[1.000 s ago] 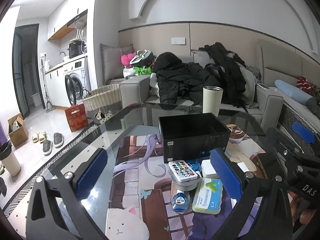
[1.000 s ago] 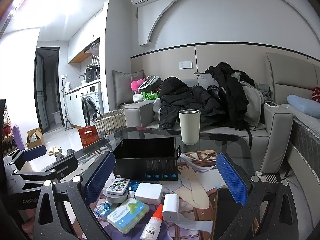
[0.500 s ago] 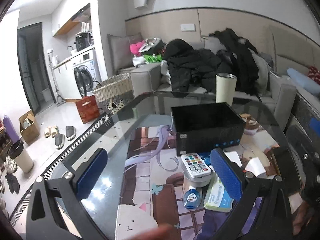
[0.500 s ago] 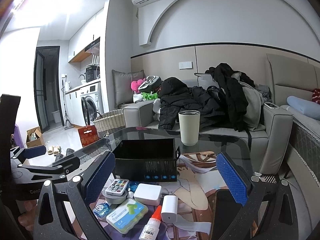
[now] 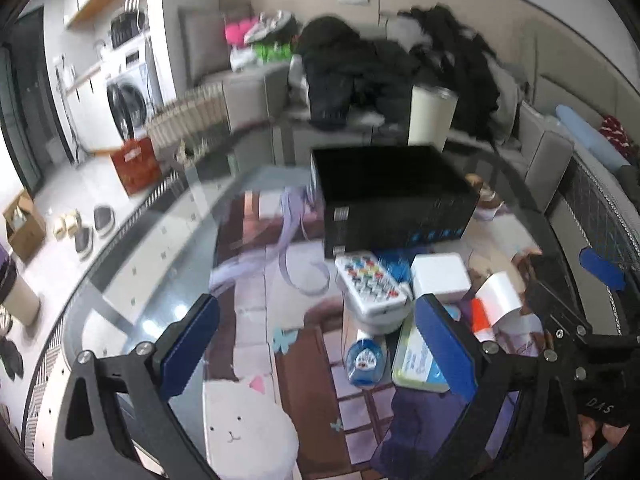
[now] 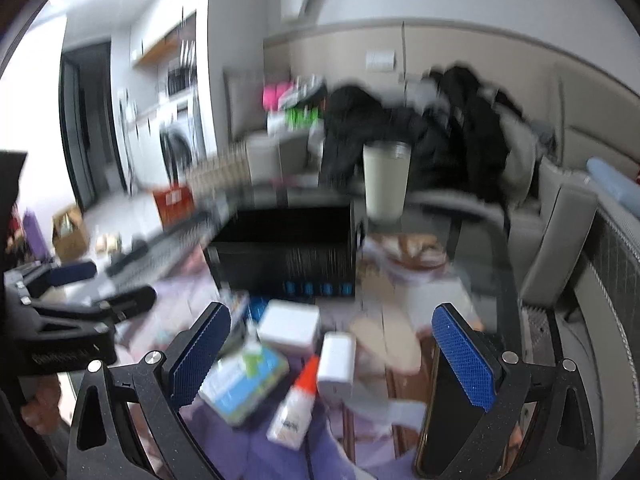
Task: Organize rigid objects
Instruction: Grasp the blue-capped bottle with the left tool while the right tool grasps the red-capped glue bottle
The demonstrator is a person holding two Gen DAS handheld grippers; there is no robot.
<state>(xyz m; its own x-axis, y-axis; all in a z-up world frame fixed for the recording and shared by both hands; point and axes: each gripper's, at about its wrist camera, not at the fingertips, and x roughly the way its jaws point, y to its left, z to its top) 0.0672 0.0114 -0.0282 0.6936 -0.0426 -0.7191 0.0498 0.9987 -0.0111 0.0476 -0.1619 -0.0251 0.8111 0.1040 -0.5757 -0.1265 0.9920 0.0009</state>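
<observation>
Black box (image 5: 394,196) open-topped | left claw (image 5: 320,340) closing slightly, empty

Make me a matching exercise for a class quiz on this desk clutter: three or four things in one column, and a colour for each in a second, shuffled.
Things:
1. box
2. cup
3. remote
4. small bottle's cap

Colours:
A. white with many-coloured buttons
B. orange-red
C. black
D. cream

Pairs: 1-C, 2-D, 3-A, 4-B
</observation>
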